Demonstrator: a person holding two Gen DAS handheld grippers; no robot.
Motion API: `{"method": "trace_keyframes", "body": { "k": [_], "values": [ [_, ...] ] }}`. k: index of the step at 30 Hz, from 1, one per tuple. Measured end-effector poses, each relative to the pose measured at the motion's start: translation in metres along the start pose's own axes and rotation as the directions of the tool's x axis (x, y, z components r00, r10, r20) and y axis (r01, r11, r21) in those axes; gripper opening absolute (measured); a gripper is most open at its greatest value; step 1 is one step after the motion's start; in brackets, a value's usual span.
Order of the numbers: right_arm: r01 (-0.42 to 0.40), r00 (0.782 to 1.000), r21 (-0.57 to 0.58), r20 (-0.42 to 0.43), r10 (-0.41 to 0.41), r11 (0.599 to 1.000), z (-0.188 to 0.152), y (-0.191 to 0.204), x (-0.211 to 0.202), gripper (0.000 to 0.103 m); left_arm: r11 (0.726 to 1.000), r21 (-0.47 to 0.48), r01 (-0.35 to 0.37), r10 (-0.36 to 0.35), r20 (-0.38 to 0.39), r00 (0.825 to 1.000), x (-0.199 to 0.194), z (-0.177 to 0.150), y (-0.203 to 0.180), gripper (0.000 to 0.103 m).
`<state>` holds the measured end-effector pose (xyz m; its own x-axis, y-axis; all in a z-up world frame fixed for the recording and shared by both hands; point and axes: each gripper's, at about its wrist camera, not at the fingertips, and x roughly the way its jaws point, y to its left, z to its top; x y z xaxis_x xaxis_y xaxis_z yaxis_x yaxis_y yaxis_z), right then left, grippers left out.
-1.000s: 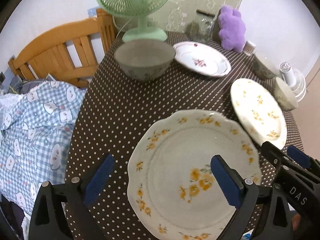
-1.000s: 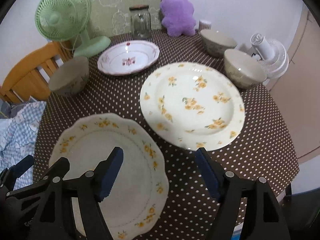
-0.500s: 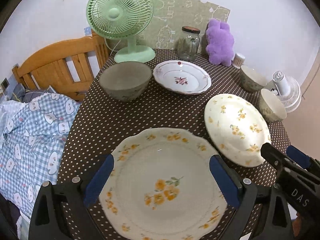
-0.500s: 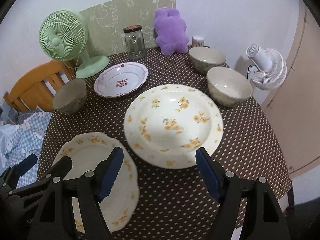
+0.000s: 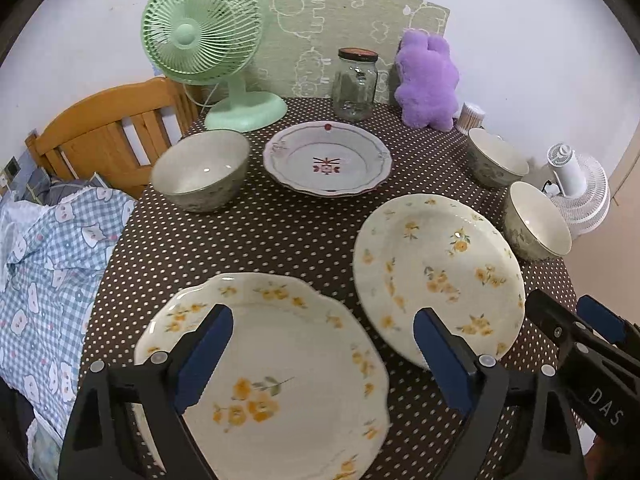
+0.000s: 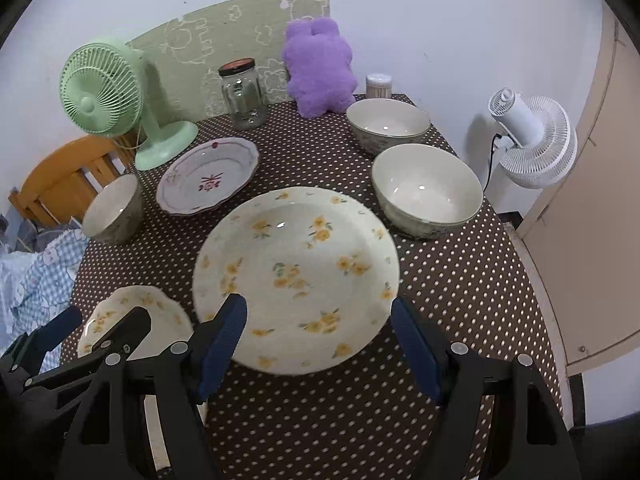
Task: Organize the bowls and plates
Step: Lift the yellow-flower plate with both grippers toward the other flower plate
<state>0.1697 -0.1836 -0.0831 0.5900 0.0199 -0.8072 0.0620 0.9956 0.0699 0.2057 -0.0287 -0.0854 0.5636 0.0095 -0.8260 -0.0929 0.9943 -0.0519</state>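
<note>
Left gripper (image 5: 320,354): fingers spread above scalloped plate (image 5: 280,376) at table (image 5: 280,240) near edge; right gripper (image 6: 318,344): fingers spread, holding nothing, over round floral plate (image 6: 296,272).

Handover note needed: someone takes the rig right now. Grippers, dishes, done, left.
Left hand-held gripper: open, empty, over the scalloped plate at the near left.
Right hand-held gripper: open, empty, at the near rim of the round yellow-flower plate.
Red-pattern plate sits further back, with one bowl beside it on the left.
Two bowls stand side by side on the right.
Done: nothing stacked; all three plates and three bowls lie apart on the table.
Left: probably stack the plates together and nest the bowls.
</note>
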Motion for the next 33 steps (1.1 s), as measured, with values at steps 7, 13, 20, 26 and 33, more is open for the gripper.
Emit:
{"method": "trace_keyframes", "body": {
  "k": [7,13,20,26,33],
  "values": [
    [0.002,1.0,-0.001,-0.015,-0.002,1.0,0.01,-0.022,0.024,0.077,1.0,-0.006,-0.018,0.018,-0.013,1.0,0.026,0.01,-0.026,0.089],
    [0.005,0.999,0.001,-0.047,-0.005,1.0,0.015,-0.037,0.05,0.074,0.999,-0.012,-0.041,0.041,-0.044,0.998,0.049,0.01,-0.043,0.086],
    [0.016,0.997,0.004,-0.074,-0.015,1.0,0.023,-0.048,0.08,0.072,0.998,-0.004,-0.065,0.065,-0.065,0.996,0.078,0.016,-0.057,0.084],
    [0.008,0.993,0.003,-0.114,-0.008,1.0,0.026,-0.049,0.1,0.07,0.997,-0.004,-0.082,0.081,-0.095,0.992,0.097,0.016,-0.06,0.079],
    [0.009,0.989,-0.01,-0.144,-0.011,1.0,0.028,-0.051,0.122,0.069,0.997,0.0,-0.083,0.082,-0.124,0.989,0.116,0.019,-0.067,0.076]
  ]
}}
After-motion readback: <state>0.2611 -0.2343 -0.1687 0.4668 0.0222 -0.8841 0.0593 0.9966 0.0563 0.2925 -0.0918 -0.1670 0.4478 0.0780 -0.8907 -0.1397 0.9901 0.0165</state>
